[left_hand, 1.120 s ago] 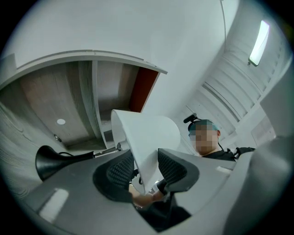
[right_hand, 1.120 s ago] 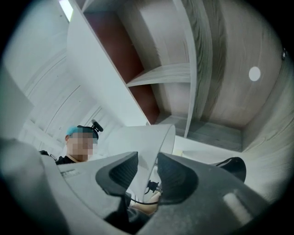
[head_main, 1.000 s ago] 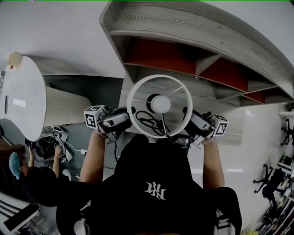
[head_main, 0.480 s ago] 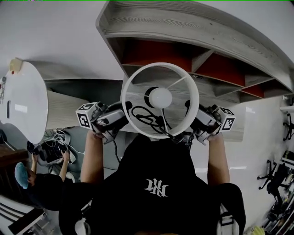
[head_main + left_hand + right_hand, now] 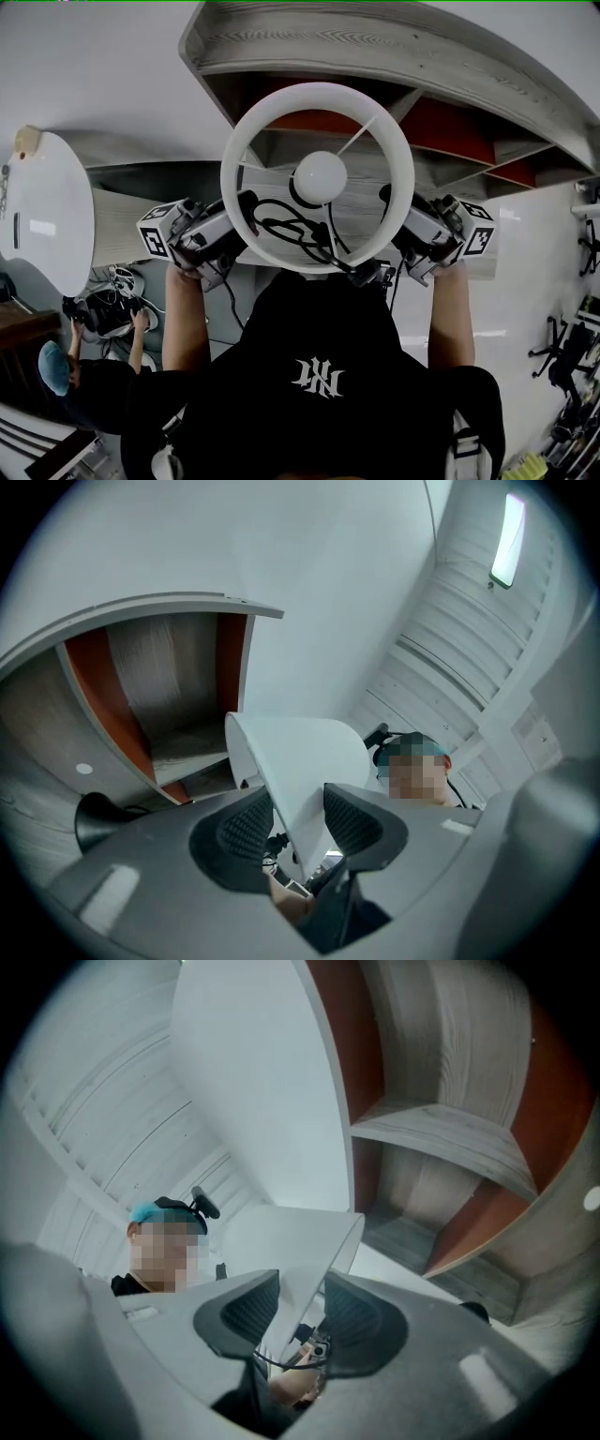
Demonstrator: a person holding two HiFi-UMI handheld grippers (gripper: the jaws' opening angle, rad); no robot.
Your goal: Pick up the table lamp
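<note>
The table lamp (image 5: 319,176) is held up between the two tools, just before a wooden shelf unit (image 5: 394,56). The left hand-held gripper (image 5: 295,825) is clenched on one side of its shade. The right hand-held gripper (image 5: 298,1312) grasps the opposite side, its jaws having just been opening.

Wears a black short-sleeved top (image 5: 319,337) with a white emblem (image 5: 316,377) printed at lower centre of the head view, leaving both forearms uncovered below the sleeve ends. Shows the left gripper (image 5: 298,822) and right gripper (image 5: 302,1309) as smooth light-grey moulded shells with rounded jaw housings, each lined with black pads (image 5: 246,825) textured in a fine dotted grid. Bears a white left marker cube (image 5: 156,242) at middle left and a right marker cube (image 5: 479,241) at middle right, both printed with black squares, plus a thin black cable (image 5: 228,298) under the left shell.
</note>
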